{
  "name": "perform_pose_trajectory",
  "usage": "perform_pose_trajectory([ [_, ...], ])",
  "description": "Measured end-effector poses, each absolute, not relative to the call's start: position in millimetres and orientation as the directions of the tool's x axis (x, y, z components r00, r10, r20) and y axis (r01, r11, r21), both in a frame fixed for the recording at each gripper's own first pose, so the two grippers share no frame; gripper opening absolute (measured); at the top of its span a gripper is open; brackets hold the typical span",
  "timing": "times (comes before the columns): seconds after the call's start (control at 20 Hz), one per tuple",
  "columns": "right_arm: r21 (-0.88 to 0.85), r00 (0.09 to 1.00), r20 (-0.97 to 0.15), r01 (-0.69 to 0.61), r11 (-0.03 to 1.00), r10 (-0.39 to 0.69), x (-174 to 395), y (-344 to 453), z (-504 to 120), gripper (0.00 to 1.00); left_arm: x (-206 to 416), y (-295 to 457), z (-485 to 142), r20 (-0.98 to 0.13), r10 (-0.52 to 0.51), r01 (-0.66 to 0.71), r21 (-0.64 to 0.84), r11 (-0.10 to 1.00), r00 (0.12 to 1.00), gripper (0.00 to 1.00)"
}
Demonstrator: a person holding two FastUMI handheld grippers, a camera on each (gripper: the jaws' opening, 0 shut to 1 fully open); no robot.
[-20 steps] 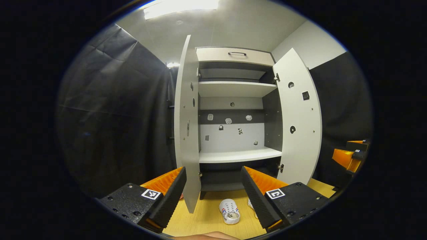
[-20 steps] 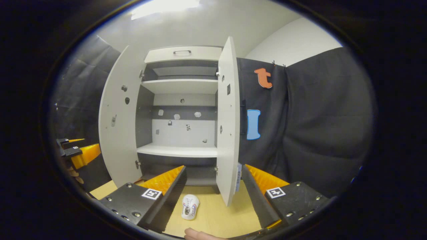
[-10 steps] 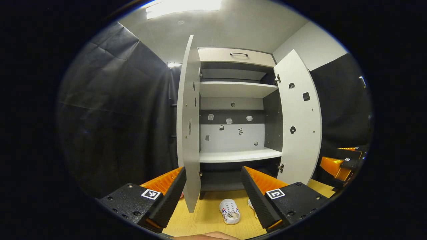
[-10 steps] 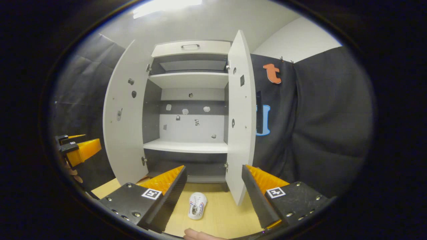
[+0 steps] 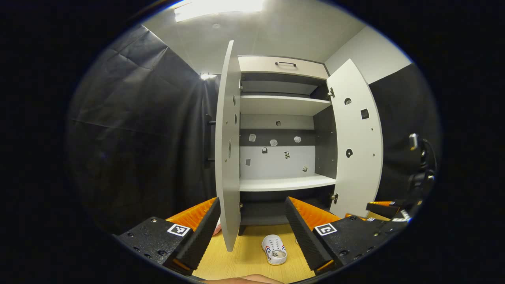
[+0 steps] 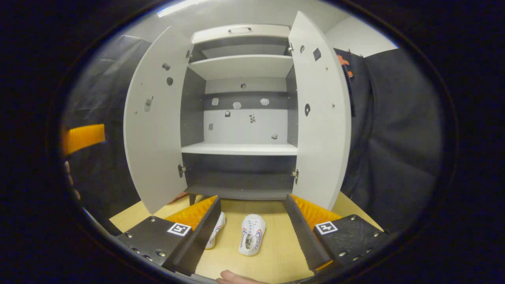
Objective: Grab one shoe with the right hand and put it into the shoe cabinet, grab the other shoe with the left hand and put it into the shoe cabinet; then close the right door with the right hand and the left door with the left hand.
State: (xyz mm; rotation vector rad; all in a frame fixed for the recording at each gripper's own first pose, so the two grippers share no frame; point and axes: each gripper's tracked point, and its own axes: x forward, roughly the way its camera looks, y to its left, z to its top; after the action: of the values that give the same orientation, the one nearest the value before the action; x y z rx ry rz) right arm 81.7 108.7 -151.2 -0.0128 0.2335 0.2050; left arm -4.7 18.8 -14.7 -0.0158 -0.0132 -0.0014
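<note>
The white shoe cabinet (image 6: 240, 148) stands with both doors open and its shelves bare. On the wooden floor before it lie two white shoes. In the right gripper view, one shoe (image 6: 251, 234) lies between my fingers, and the other shoe (image 6: 217, 228) is partly hidden behind the left finger. My right gripper (image 6: 252, 201) is open above them and holds nothing. The left gripper view has one shoe (image 5: 275, 249) low down, and my left gripper (image 5: 252, 201) is open and bare. The left door (image 5: 227, 157) stands edge-on close in front of it.
The right door (image 6: 321, 118) and left door (image 6: 156, 126) swing out wide. Black cloth walls close in on both sides. The left gripper (image 6: 83, 136) shows at the left edge of the right gripper view, the right gripper (image 5: 388, 207) low right in the left gripper view.
My right gripper has moved left to face the cabinet opening and dropped lower, and a second shoe has come into its view. The left gripper has drifted slightly left.
</note>
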Motion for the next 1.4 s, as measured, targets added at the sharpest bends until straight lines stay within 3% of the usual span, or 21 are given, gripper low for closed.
perform_pose_trajectory([
  [0.5, -0.042, 0.864, -0.475, -0.210, 0.977, 0.165, 140.5, 150.9, -321.2, 0.99, 0.3, 32.0, -14.2, 0.022, 0.026, -0.026, 0.003, 1.000, 0.999, 0.99],
  [0.6, -0.037, 0.835, -0.528, -0.207, 0.978, 0.157, 146.4, 156.1, -352.7, 0.96, -0.4, 24.8, -19.6, 0.000, -0.010, 0.010, -0.001, 1.000, 1.000, 0.98],
  [0.65, -0.033, 0.821, -0.551, -0.203, 0.979, 0.152, 147.7, 158.0, -364.9, 0.88, -0.6, 23.8, -20.8, -0.004, -0.019, 0.019, 0.000, 1.000, 1.000, 0.98],
  [0.8, -0.020, 0.795, -0.593, -0.171, 0.985, 0.127, 154.5, 161.3, -391.2, 0.79, 0.5, 23.2, -23.6, -0.011, -0.029, 0.029, -0.002, 1.000, 1.000, 0.99],
  [1.15, 0.004, 0.777, -0.624, -0.103, 0.995, 0.082, 174.0, 167.0, -440.3, 0.77, 5.3, 20.8, -30.8, -0.015, -0.039, 0.039, -0.011, 0.999, 0.999, 0.98],
  [1.25, -0.008, 0.795, -0.598, -0.131, 0.991, 0.100, 181.5, 170.9, -443.0, 0.71, 6.8, 21.4, -34.0, -0.019, -0.040, 0.040, -0.003, 0.999, 0.999, 0.99],
  [1.4, -0.029, 0.809, -0.581, -0.125, 0.992, 0.085, 182.9, 171.1, -440.8, 0.70, 10.3, 22.3, -39.9, -0.029, -0.043, 0.043, -0.004, 0.999, 0.999, 0.99],
])
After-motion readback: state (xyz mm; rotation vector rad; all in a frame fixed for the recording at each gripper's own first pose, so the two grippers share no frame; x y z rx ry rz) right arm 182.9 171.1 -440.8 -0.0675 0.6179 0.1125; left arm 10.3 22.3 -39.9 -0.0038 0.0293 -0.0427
